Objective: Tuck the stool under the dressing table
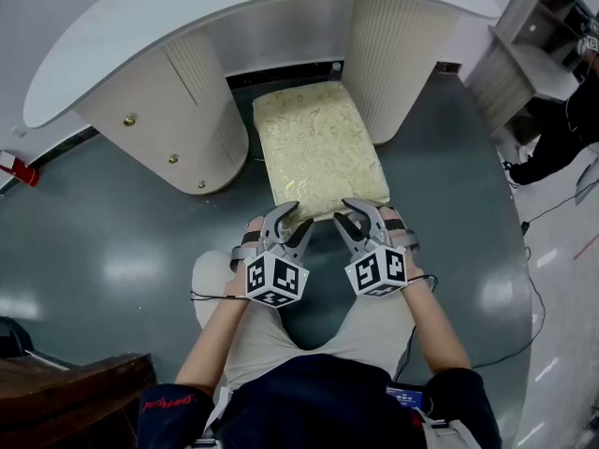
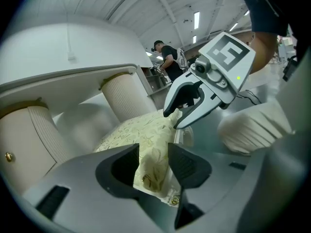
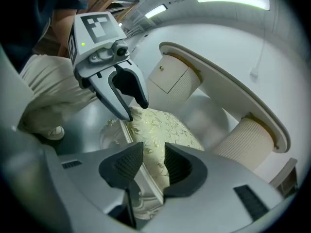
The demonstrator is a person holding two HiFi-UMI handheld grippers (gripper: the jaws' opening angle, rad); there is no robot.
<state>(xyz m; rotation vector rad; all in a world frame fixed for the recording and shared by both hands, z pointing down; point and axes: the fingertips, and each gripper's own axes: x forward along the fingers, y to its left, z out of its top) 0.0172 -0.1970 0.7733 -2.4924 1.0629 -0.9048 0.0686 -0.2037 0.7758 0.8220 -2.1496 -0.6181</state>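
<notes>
Stool (image 1: 321,148) with a cream, gold-patterned cushion stands at frame centre in the head view, its far end inside the knee recess of the dressing table (image 1: 187,12) and its near end projecting toward the operator. At the bottom of the frame, the operator's forearms extend upward from the torso, with light trousers beneath them. The left gripper (image 1: 295,221) and right gripper (image 1: 349,217) sit side by side at the near edge of the stool. Both point up-frame and slightly down. In each gripper view the jaws stand apart. The stool's near cushion edge lies in the gap between them, and the pads do not clamp it. Beyond the stool, two ribbed cylindrical pedestals (image 1: 159,110) flank the recess at upper left and upper right under the curved white top. Grey glossy floor (image 1: 103,232) surrounds the unit. A second person (image 1: 562,129) is partly visible at the right edge.
</notes>
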